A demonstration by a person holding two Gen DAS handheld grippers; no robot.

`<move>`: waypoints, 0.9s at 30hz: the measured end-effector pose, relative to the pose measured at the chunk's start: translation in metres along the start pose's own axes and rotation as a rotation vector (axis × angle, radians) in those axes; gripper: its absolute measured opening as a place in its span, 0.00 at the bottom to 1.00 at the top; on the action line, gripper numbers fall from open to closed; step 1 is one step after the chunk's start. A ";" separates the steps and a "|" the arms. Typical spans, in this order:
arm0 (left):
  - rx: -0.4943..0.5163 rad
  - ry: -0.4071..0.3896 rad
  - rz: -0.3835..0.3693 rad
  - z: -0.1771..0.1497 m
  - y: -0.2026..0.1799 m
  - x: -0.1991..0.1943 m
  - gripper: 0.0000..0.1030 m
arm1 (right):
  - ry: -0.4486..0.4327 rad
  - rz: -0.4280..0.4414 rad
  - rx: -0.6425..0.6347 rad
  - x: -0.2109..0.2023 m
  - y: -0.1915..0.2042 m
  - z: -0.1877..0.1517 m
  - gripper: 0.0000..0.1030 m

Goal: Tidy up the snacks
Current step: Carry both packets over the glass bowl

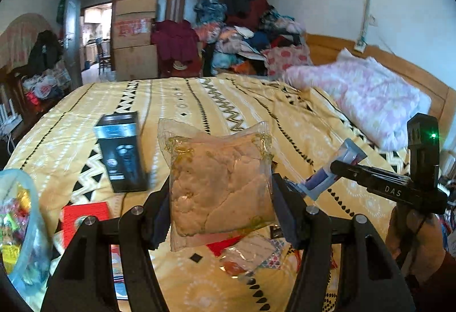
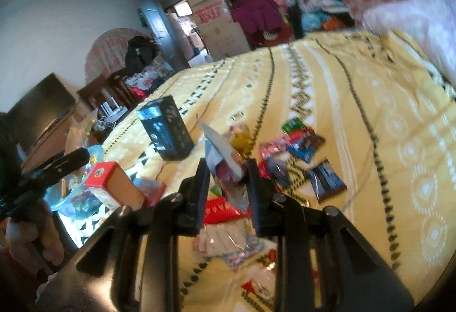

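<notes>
The pastry pack [image 1: 221, 186] sits pinched between the left claw's [image 1: 219, 212] pads, soft, light and crushable, best held by its sealed edges. The right claw [image 2: 226, 183] is closed narrowly on a slippery, probably foil, wrapper [image 2: 225, 166]; beyond it, more snacks [image 2: 299, 146] lie on the bed [image 2: 370, 112].

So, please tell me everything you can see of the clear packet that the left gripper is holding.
The clear packet is a soft, see-through plastic pouch with a pale beige, lumpy, bread-like filling and faint gold print near its sealed top corners. It stands roughly upright, clear of the yellow bedspread. The left gripper is shut on it, one dark pad pressing each side of its lower half. Nothing else touches it.
</notes>
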State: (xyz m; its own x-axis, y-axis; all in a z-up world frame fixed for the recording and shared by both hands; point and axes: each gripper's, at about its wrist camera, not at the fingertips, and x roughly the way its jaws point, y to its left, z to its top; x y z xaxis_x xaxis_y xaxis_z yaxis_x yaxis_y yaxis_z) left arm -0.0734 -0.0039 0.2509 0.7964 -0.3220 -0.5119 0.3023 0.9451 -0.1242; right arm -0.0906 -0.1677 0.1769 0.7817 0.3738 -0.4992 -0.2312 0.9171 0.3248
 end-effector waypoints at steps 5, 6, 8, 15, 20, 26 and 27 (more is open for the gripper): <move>-0.034 -0.021 0.022 -0.003 0.029 -0.023 0.62 | 0.032 0.022 0.015 0.010 0.008 -0.002 0.24; -0.042 -0.021 0.029 -0.003 0.033 -0.025 0.62 | 0.038 0.029 0.013 0.011 0.012 -0.003 0.24; -0.068 -0.019 0.040 -0.003 0.045 -0.032 0.62 | 0.031 0.031 -0.003 0.010 0.022 -0.003 0.23; -0.114 -0.088 0.062 0.007 0.074 -0.063 0.62 | -0.029 0.082 -0.093 -0.003 0.069 0.032 0.23; -0.154 -0.138 0.142 0.016 0.113 -0.093 0.62 | -0.055 0.161 -0.160 0.006 0.119 0.063 0.23; -0.218 -0.144 0.292 0.018 0.174 -0.123 0.62 | -0.047 0.320 -0.220 0.037 0.200 0.095 0.23; -0.226 -0.141 0.321 0.017 0.186 -0.128 0.62 | -0.042 0.338 -0.228 0.042 0.211 0.096 0.23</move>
State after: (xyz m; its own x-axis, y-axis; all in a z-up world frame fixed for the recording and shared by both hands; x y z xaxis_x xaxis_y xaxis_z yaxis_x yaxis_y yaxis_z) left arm -0.1100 0.2118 0.3077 0.9003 0.0011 -0.4353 -0.0828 0.9822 -0.1687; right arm -0.0509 0.0279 0.3011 0.6614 0.6579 -0.3601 -0.5980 0.7524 0.2761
